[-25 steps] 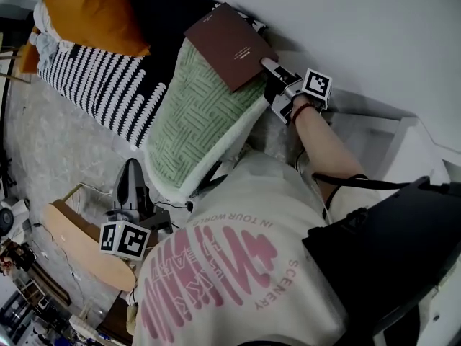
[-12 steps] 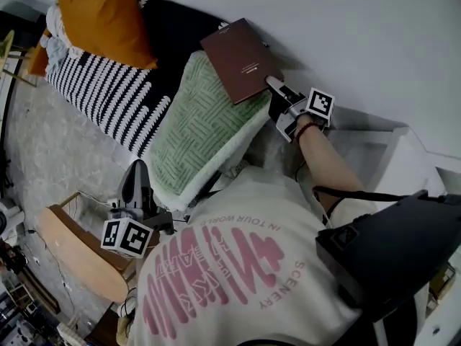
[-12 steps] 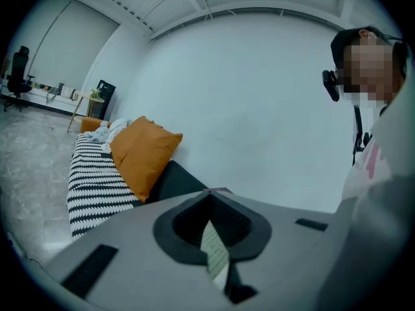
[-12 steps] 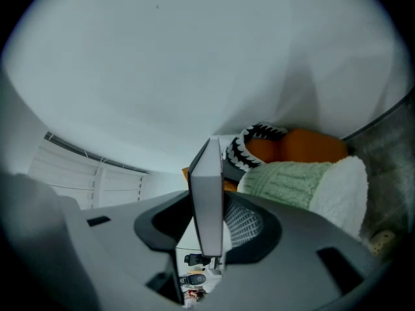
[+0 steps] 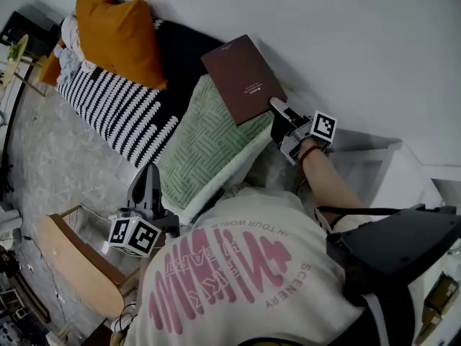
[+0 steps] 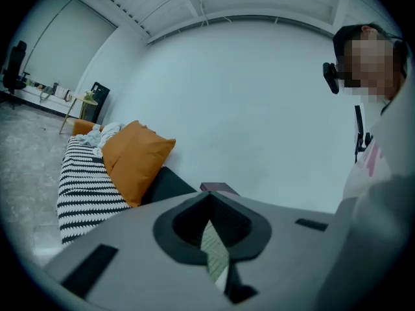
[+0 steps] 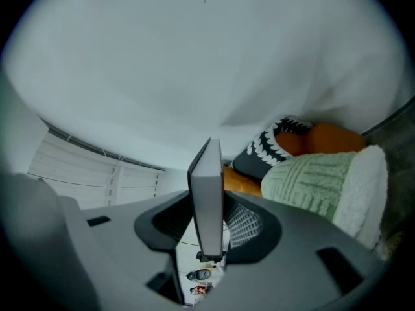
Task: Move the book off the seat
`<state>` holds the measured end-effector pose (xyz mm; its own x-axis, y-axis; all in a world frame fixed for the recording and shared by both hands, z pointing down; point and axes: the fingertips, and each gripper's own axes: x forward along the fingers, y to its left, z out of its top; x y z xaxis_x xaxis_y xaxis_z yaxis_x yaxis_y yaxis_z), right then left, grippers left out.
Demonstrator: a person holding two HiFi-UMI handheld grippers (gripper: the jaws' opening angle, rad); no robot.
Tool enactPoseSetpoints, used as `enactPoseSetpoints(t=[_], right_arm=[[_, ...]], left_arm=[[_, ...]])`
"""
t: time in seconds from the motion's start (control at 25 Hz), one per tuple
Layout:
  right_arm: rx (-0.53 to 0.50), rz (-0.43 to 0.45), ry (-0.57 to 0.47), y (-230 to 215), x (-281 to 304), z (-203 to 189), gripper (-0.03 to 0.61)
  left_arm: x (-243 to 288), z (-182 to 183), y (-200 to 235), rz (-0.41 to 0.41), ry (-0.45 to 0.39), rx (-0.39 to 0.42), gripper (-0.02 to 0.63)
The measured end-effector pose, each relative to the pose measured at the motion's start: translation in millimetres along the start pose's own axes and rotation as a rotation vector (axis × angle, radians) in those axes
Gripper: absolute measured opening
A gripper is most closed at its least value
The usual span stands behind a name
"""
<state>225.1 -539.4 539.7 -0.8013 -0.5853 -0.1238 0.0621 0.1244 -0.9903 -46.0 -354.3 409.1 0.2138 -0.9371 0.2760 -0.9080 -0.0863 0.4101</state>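
While left fingers [image 6: 185, 224] sit pressed together, right fingers [image 5: 280, 109] pinch book [image 5: 241, 78] corner above green cushion [image 5: 209, 150].

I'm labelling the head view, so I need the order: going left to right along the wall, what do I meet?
orange cushion → book → right gripper, holding the book's corner.

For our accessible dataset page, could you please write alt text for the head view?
The right gripper holds a dark red book by one corner over a green cushion on a seat with a striped cover and an orange pillow. The left gripper hangs low, away from the book.
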Motion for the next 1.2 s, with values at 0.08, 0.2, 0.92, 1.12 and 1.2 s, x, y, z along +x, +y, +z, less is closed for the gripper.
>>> enactPoseSetpoints(t=[0.08,0.2,0.92,1.12,1.2], right_arm=[[0.001,0.039,0.002,13.7,1.5,-3.7,0.158],[-0.004,0.095,0.007,35.2,2.8,-9.3,0.158],[-0.074,0.263,0.025,119.9,10.1,-43.3,0.158],[-0.076,0.274,0.006,134.0,-1.3,-71.9,0.158],[-0.079,0.277,0.001,137.4,-7.4,-88.5,0.158]], left_arm=[[1.0,0.6,-0.7,-0.012,-0.011,0.0,0.008],[-0.2,4.1,-1.5,-0.017,-0.033,-0.003,0.008],[-21.7,32.0,-17.6,-0.11,-0.09,0.03,0.008],[-48.9,32.8,-5.3,-0.101,-0.081,0.012,0.008],[-64.3,31.4,0.1,-0.105,-0.079,0.013,0.008]])
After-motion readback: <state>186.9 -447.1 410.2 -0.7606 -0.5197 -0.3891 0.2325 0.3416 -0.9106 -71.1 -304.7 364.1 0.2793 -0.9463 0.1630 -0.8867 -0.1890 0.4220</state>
